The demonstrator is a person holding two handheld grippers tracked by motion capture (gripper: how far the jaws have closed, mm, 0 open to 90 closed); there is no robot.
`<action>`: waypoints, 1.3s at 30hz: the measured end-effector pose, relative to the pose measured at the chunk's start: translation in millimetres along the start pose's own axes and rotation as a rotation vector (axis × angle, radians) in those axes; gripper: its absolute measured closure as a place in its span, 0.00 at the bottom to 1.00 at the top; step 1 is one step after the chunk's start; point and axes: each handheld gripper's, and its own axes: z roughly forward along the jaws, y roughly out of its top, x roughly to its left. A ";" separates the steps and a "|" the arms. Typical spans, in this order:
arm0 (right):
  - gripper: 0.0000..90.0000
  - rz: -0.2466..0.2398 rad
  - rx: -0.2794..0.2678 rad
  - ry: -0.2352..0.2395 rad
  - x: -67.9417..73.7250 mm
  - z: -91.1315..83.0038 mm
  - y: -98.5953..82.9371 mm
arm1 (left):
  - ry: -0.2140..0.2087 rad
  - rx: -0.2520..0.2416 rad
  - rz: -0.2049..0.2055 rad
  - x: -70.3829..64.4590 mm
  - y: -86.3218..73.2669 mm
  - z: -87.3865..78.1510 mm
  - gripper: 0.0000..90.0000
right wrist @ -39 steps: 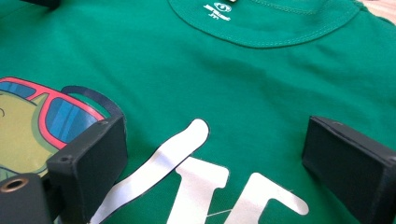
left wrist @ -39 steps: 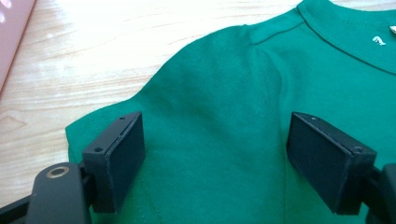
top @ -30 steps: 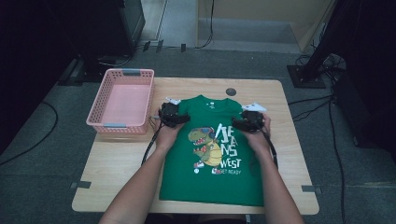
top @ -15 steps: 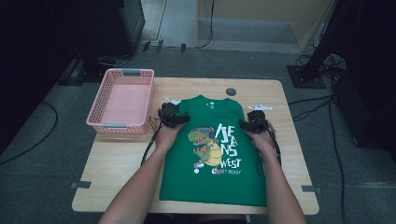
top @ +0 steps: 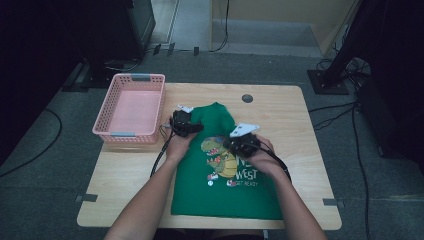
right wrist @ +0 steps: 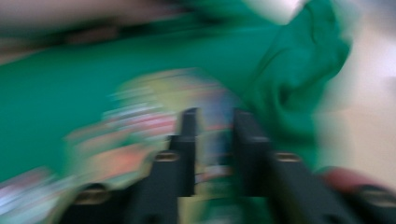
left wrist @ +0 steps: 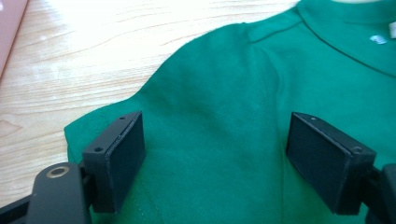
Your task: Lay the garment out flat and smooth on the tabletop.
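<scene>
My left tongs (top: 186, 123) sit at the upper left of the green T-shirt (top: 220, 192), just left of centre in the high view, and their jaws stand wide apart over the shoulder cloth, clamping nothing. In the left gripper view the green fabric lies flat between the two black pads (left wrist: 122, 154), with the collar at the upper right and bare wood of the bench (top: 295, 125) at the upper left. My right tongs (top: 243, 142) are over the shirt's middle, right on the dinosaur print (top: 221, 157). In the right gripper view everything is smeared by blur: the jaws stand close together with a narrow gap, and I cannot tell whether they pinch cloth. A bunched fold of green rises at the upper right there. The pink basket (top: 131, 107) stands on the bench at left, just beside the shirt's sleeve.
</scene>
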 end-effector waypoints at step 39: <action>0.69 0.859 -0.018 0.191 -105.4 28.7 -44.2 | 0.000 -0.001 -0.002 -0.1 0.0 0.0 0.23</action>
